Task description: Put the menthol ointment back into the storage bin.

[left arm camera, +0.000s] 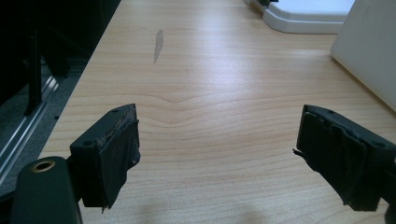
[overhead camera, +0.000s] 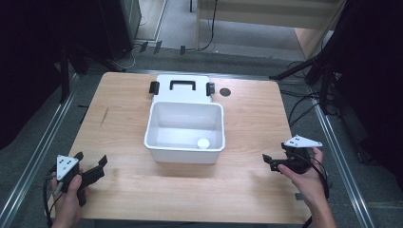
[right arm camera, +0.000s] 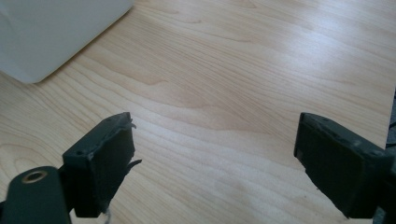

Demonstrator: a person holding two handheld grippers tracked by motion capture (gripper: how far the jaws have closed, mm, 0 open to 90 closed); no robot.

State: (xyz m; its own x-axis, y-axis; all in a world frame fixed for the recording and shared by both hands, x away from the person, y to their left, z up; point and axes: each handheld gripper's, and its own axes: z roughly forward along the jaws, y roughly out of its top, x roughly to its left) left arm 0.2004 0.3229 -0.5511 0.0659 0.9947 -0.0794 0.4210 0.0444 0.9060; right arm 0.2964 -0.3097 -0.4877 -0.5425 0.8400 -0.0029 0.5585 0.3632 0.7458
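A white open box (overhead camera: 157,124) stands mid-table, with a small white round piece (overhead camera: 203,143) on its floor near the front right corner. Its lid (overhead camera: 183,95), with a black handle and two black latches, lies flat behind it. My left gripper (overhead camera: 91,159) is held near the table's front left corner, open and holding nothing. In the left gripper view the left gripper (left arm camera: 217,140) points along bare wood, with the box wall (left arm camera: 369,51) to its right. My right gripper (overhead camera: 275,154) hovers at the front right, also open. The right gripper (right arm camera: 215,149) faces the box's corner (right arm camera: 51,32).
The wooden table (overhead camera: 247,118) has a dark round hole (overhead camera: 225,92) beside the lid and a grey scuff mark (left arm camera: 158,44) on its left side. Metal rails and dark stands flank the table. Bare wood lies between the box and both grippers.
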